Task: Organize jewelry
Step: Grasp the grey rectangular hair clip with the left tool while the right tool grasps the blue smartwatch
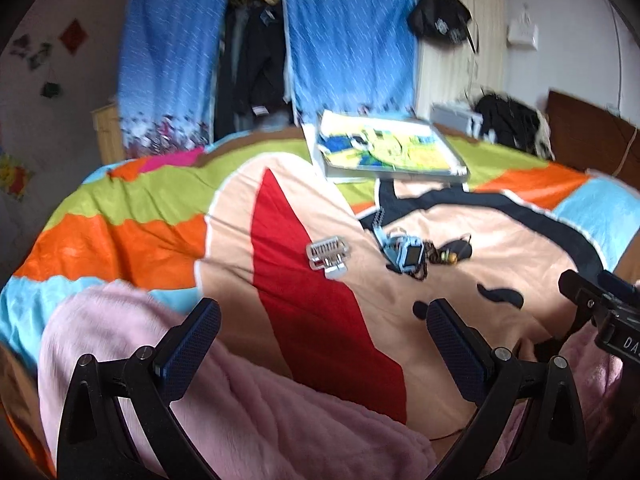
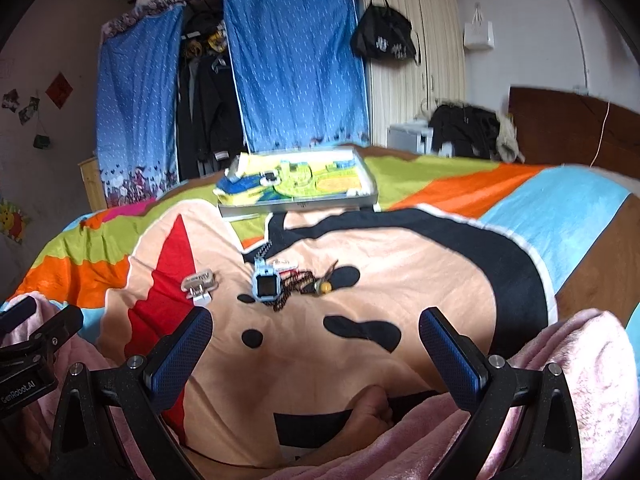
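Hovering low over the bed, both tongs are standing wide and holding nothing: the left tongs [image 1: 324, 344] and the right tongs [image 2: 316, 344] are each showing a broad gap between their blue pads. Beyond them, on the colourful blanket [image 2: 400, 260], the jewelry is lying loose. In the right view, a pale hair clip [image 2: 199, 282] is sitting at about 11 o'clock from the tongs, a light-blue watch [image 2: 264, 285] at 12 o'clock, and a dark beaded necklace [image 2: 298, 285] is tangling just beside the watch, at 1 o'clock. In the left view the same hair clip [image 1: 329, 255] is lying at 12 o'clock, with the watch [image 1: 407, 254] at 1 o'clock. Farther off, at 12 o'clock in the right view, a shallow tray [image 2: 304, 202] with a yellow-green lining is resting near the far edge of the bed. Judging by this, the sorting is only starting, with a first pick in hand. The next move is probably calling for one pair of tongs to be reaching forward, closing on one piece, and carrying it to the tray.
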`<state>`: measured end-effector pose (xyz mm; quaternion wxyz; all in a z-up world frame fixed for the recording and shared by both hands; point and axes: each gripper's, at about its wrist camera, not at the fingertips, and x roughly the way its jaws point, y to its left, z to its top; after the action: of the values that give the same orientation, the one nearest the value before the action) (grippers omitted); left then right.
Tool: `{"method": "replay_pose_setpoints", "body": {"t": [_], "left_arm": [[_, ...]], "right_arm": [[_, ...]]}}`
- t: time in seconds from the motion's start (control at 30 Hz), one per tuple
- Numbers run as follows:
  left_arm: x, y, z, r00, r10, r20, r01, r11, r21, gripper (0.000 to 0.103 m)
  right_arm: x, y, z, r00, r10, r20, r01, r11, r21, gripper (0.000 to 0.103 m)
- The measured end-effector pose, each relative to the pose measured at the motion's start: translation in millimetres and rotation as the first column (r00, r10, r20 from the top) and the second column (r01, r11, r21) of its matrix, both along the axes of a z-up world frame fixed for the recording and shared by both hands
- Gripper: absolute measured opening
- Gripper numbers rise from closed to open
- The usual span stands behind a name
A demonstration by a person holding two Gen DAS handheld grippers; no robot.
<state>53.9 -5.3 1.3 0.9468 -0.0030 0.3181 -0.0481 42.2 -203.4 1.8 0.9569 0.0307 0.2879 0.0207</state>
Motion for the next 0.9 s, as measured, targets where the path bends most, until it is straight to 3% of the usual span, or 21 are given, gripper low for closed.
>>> {"method": "replay_pose_setpoints", "body": {"t": [0.1,0.2,0.37,0.5,0.7,0.9], "left_arm": [[32.4,0.6,0.8,0.994,-0.08,-0.068,0.081,0.997,0.002,0.101],[72.1,8.6,-2.8,0.977,-0.126,-0.173,0.117,0.991,-0.062,0.101],[142.3,29.1,-21.6,0.935,-0.11,-0.338,0.064,0.988,-0.144,0.1],[192.2,42.1,-44.9,0.881,-0.115,-0.46,0.018,0.978,-0.209,0.1],[241.6,41.3,-84.1,0.824,-0.124,-0.552,0.009,0.978,-0.207,0.091],[259.7,44.0,-105.5,0.782,-0.177,-0.597,0.005,0.96,-0.279,0.077]], "right_arm": [[18.0,-3.7,-3.9,0.998,0.018,-0.063,-0.017,1.0,0.017,0.103],[43.4,-7.9,-8.6,0.988,0.072,-0.134,-0.067,0.997,0.044,0.103],[88.8,-3.8,-19.5,0.963,0.181,-0.2,-0.173,0.983,0.056,0.103],[132.1,4.9,-34.8,0.932,0.259,-0.254,-0.254,0.966,0.054,0.102],[189.3,20.8,-66.0,0.881,0.354,-0.314,-0.344,0.935,0.089,0.084],[228.4,38.2,-97.9,0.844,0.402,-0.355,-0.388,0.915,0.111,0.071]]}}
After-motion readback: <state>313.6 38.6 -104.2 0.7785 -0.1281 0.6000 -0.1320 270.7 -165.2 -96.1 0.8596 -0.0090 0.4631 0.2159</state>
